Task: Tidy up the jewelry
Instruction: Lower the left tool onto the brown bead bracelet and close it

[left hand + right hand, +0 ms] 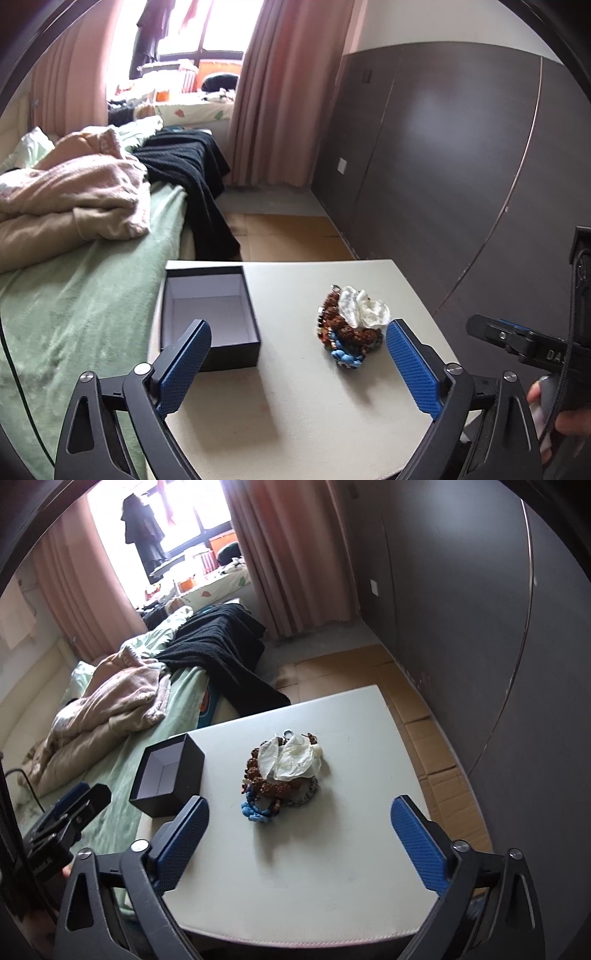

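A heap of jewelry (351,332) lies on the small white table (295,398): brown bead strings, blue beads and a crumpled white piece (364,304) on top. It also shows in the right wrist view (284,775). An open, empty black box (208,314) stands at the table's left edge, also in the right wrist view (166,775). My left gripper (297,328) is open above the table, between box and heap. My right gripper (299,805) is open, just short of the heap. Each gripper shows at the edge of the other's view (517,338) (70,812).
A bed (74,295) with a green cover, a pink blanket (74,192) and a black knit throw (184,162) adjoins the table on the left. A dark wardrobe wall (461,147) runs on the right. Cardboard (424,720) covers the floor beyond the table.
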### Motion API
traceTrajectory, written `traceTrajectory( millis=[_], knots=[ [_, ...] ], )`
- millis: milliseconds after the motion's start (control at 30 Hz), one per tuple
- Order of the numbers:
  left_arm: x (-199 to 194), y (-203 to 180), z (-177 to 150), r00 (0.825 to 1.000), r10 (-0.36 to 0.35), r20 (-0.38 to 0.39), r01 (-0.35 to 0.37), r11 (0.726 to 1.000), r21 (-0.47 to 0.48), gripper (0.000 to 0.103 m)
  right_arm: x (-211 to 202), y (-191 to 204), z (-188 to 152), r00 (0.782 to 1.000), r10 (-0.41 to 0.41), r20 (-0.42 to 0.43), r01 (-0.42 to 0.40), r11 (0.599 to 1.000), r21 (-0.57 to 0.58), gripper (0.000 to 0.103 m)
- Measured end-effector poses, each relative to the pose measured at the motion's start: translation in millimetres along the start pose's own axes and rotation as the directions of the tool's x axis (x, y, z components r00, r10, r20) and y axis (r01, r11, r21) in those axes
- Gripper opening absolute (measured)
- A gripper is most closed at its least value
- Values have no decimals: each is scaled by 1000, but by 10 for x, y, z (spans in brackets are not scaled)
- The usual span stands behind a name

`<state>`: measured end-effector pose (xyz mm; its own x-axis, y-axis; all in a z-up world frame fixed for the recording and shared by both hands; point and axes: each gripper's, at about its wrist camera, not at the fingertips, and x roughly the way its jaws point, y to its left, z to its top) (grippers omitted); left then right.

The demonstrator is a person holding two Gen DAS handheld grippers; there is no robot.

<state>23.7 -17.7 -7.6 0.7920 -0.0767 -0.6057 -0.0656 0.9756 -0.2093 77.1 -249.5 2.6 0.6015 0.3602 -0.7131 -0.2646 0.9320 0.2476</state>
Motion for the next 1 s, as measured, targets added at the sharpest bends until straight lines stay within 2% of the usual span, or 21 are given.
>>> traceTrajectory(
  millis=[167, 233, 367, 433, 533, 867, 1000],
  knots=[
    [169, -61, 12, 998, -34, -43, 34, 999, 12, 78, 155, -96, 65, 1000, 12, -23, -11, 999, 51, 96],
    [249, -64, 20, 997, -50, -66, 50, 999, 1, 72, 216, -142, 94, 999, 31, -33, -28, 997, 79, 88],
    [404, -50, 53, 993, -84, -87, 81, 996, -42, 67, 378, -259, 110, 996, 68, -63, -57, 986, 157, 82],
    [471, -40, 63, 992, -85, -93, 81, 996, -44, 60, 475, -304, 127, 993, 90, -76, -75, 980, 183, 77],
    [584, -11, 78, 988, -90, -123, 83, 995, -60, 52, 613, -342, 148, 989, 116, -93, -95, 973, 208, 77],
    [896, 76, 176, 983, -110, -149, 95, 990, -105, 51, 1121, -396, 204, 972, 176, -154, -127, 950, 285, 77],
    [1034, 86, 210, 979, -118, -167, 99, 988, -118, 48, 1406, -356, 229, 964, 187, -190, -126, 948, 293, 64]
  ],
)
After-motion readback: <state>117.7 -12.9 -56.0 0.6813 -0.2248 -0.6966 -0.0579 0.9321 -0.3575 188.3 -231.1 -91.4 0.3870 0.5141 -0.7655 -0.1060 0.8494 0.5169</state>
